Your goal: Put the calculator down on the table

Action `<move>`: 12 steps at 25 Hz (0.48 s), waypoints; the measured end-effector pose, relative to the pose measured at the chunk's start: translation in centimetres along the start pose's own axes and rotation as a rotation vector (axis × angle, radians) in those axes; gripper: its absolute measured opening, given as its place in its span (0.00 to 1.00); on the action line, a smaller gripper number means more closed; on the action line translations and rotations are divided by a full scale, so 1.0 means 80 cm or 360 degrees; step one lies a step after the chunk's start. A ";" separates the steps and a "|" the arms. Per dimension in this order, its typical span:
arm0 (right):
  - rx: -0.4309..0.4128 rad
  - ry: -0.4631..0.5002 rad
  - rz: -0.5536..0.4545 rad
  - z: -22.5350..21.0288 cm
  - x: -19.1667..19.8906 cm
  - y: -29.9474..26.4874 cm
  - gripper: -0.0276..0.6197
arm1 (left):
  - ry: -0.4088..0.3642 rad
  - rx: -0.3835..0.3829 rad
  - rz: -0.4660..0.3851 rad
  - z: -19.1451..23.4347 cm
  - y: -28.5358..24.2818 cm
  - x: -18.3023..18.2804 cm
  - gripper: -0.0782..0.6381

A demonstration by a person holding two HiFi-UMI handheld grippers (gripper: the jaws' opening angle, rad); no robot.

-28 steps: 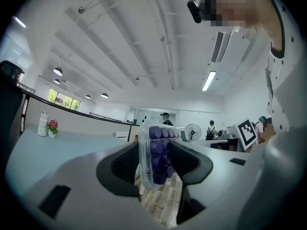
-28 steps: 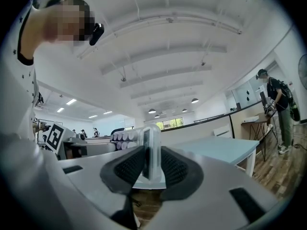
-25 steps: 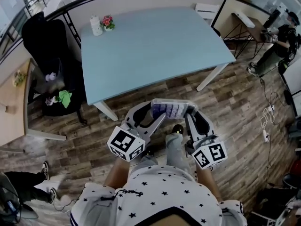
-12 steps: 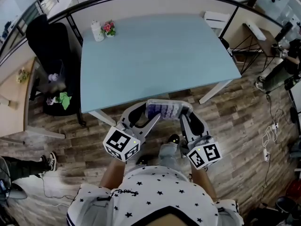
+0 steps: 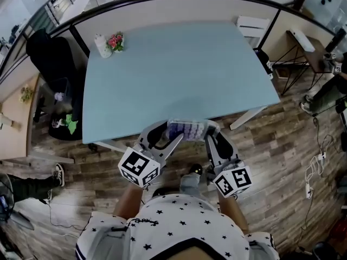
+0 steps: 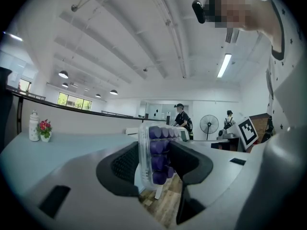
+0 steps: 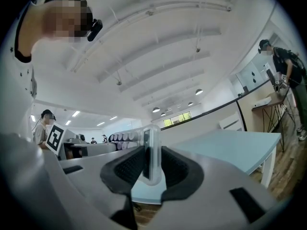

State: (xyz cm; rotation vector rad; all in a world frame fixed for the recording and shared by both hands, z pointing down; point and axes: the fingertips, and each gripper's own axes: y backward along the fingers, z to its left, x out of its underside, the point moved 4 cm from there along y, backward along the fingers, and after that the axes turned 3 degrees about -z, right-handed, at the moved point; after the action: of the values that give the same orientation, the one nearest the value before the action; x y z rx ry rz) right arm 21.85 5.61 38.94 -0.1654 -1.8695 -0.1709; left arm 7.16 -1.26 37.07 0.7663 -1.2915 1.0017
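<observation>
Over the near edge of the bench [image 5: 173, 69], the calculator [image 5: 187, 129] hangs in the air with its purple keys showing, carried flat between two pairs of tongs. A second ago it was above the wooden floor [image 5: 271, 140], well short of the bench. Since then the person has stepped forward, and its far side now overlaps the blue top. The carry looks nearly over: a little more reach, then the lowering, since nothing rests on the bench yet.

The left tongs [image 5: 167, 136] are clamped on the calculator's left end, standing fairly wide because they grip across its thickness, keys and all. The right tongs [image 5: 210, 135] pinch the opposite end on its thin clear edge, pads pressed on both faces.

At the bench's far left corner stand a small white bottle [image 5: 101, 45] and a pot of flowers [image 5: 115, 40], well apart from the likely landing spot.
</observation>
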 end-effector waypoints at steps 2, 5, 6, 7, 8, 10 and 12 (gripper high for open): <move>-0.0011 -0.0015 0.0012 -0.025 -0.003 -0.008 0.19 | -0.0004 -0.0015 0.0012 0.001 -0.024 0.000 0.40; -0.0051 -0.0041 0.0029 -0.051 -0.008 -0.025 0.19 | -0.0006 -0.0064 0.0019 0.008 -0.050 -0.002 0.40; -0.0067 -0.0046 0.0034 -0.057 -0.010 -0.030 0.19 | -0.0004 -0.0084 0.0019 0.011 -0.055 -0.003 0.40; -0.0086 -0.0049 0.0039 -0.061 -0.011 -0.036 0.19 | -0.0001 -0.0106 0.0018 0.013 -0.060 -0.004 0.40; -0.0106 -0.0050 0.0044 -0.065 -0.011 -0.042 0.19 | 0.0002 -0.0130 0.0019 0.016 -0.063 -0.004 0.40; -0.0149 -0.0052 0.0059 -0.071 -0.012 -0.054 0.19 | 0.0011 -0.0180 0.0022 0.022 -0.067 -0.004 0.40; -0.0188 -0.0053 0.0073 -0.076 -0.013 -0.066 0.19 | 0.0016 -0.0224 0.0019 0.028 -0.070 -0.006 0.40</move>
State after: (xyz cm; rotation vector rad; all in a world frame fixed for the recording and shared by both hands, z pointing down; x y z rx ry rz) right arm 26.76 -0.79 39.59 -0.2933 -1.8880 -0.2486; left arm 11.37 -5.62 37.39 0.6460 -1.3443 0.9126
